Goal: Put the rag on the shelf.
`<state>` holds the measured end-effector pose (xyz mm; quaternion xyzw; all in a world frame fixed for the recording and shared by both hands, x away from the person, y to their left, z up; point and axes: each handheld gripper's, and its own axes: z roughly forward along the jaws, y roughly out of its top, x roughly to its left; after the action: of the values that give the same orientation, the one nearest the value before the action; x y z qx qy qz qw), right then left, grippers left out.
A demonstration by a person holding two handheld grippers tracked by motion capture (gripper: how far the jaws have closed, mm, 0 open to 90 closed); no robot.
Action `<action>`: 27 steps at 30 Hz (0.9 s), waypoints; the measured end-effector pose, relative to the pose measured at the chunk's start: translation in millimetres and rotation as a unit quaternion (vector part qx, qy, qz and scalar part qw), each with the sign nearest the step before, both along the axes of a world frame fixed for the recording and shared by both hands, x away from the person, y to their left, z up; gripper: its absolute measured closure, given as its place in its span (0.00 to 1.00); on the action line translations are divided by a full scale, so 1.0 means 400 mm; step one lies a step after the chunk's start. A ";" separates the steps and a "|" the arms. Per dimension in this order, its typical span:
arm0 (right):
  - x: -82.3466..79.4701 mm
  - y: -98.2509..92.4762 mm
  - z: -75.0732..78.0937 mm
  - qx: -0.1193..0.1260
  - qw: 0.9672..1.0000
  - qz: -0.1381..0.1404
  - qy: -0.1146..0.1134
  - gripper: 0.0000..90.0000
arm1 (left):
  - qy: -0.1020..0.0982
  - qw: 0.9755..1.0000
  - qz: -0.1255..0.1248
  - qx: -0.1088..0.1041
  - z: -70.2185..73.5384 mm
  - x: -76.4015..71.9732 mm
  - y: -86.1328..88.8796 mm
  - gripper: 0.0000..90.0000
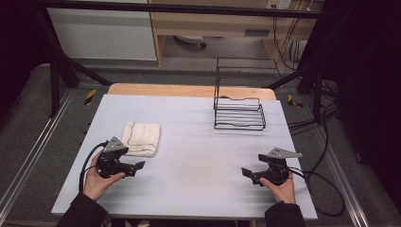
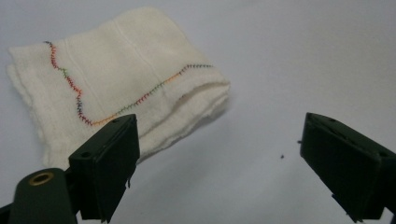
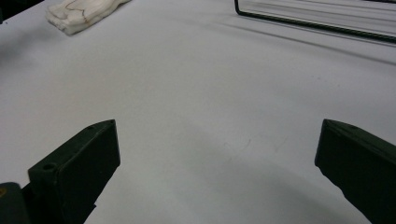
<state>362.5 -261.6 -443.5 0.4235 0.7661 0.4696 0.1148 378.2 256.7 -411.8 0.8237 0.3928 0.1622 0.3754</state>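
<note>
The cloth (image 1: 141,138) lies folded flat on the table (image 1: 198,156), left of centre, well apart from the wire rack (image 1: 239,113). The left gripper (image 1: 137,166) sits just beside its near edge, jaws wide, holding nothing. We judge the grasp pending: we should straddle the folded corner, taking all layers. The right gripper (image 1: 246,173) is wide, idle, empty.

Even, soft overhead light on the pale table (image 1: 189,142); dark room edges, faint shadows, slightly grainy pictures
</note>
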 end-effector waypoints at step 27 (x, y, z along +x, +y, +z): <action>0.003 0.000 -0.001 -0.004 1.000 0.001 0.001 0.01 | 0.025 0.998 0.001 0.064 -0.059 0.120 -0.124 0.62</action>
<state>363.8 -261.6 -443.9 0.4225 0.7688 0.4660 0.1153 426.1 207.1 -435.6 0.8492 0.3921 0.1669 0.3120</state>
